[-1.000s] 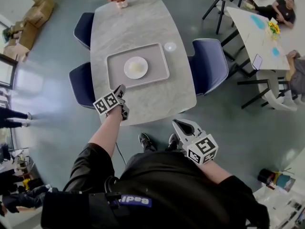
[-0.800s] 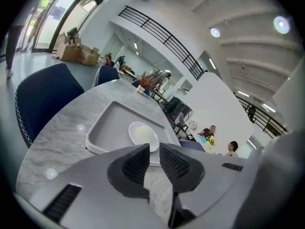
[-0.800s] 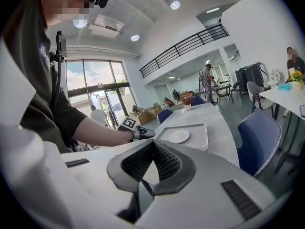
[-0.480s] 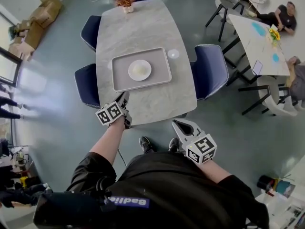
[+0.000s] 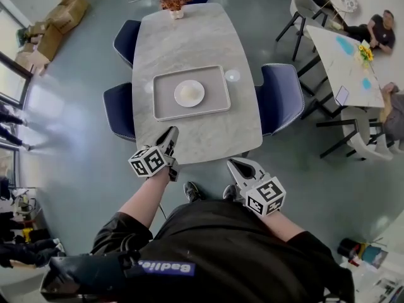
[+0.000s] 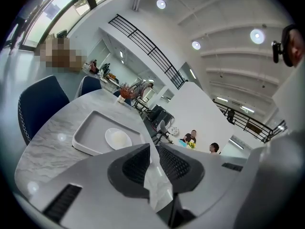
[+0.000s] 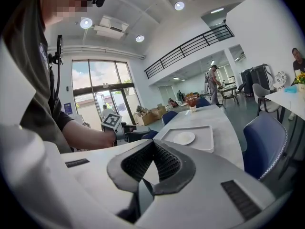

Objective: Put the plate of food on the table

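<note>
Plate of food (image 5: 189, 93): white, round, with pale food in the middle, sat on grey tray (image 5: 165, 109) mid-table, well beyond both grippers. Left gripper (image 5: 169, 133) jaws were all but together and empty, tips over the table's (image 5: 208, 137) near edge. Right gripper (image 5: 231, 163) jaws were together and empty, just off that edge. The right gripper view alone showed the left gripper side-on. Bare tabletop lay near of the tray, with blue chairs (image 5: 281, 96) at the left and right.
</note>
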